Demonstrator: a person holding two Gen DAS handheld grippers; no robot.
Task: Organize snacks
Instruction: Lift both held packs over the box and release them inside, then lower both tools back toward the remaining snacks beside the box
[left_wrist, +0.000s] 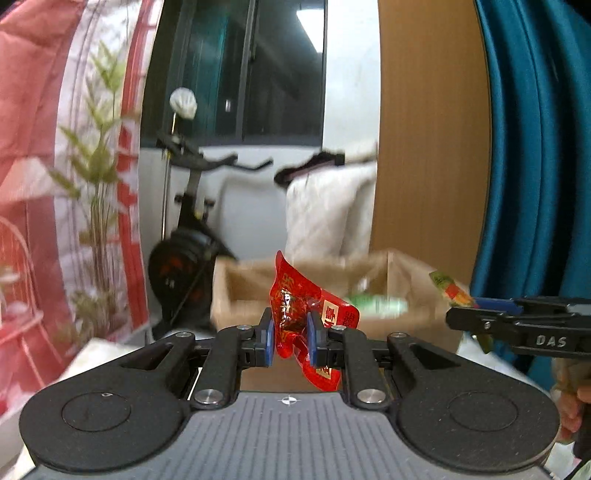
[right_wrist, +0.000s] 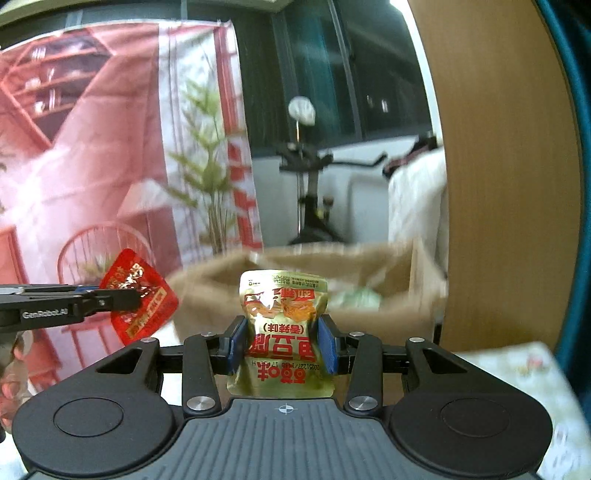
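Observation:
My left gripper (left_wrist: 290, 338) is shut on a red snack packet (left_wrist: 295, 310) and holds it up in front of an open cardboard box (left_wrist: 402, 280). My right gripper (right_wrist: 282, 345) is shut on a gold snack packet (right_wrist: 282, 321) with red print, also held in front of the box (right_wrist: 417, 295). In the left wrist view the right gripper (left_wrist: 458, 314) enters from the right with the gold packet's edge (left_wrist: 448, 288) showing. In the right wrist view the left gripper (right_wrist: 136, 295) enters from the left with the red packet (right_wrist: 138, 295). Green packets (left_wrist: 376, 304) lie inside the box.
An exercise bike (left_wrist: 188, 236) stands behind the box, with a red-and-white backdrop and a plant (left_wrist: 96, 177) to the left. A wooden panel (left_wrist: 428, 147) and a teal curtain (left_wrist: 535, 166) are on the right. A floral-patterned surface (right_wrist: 524, 373) lies under the grippers.

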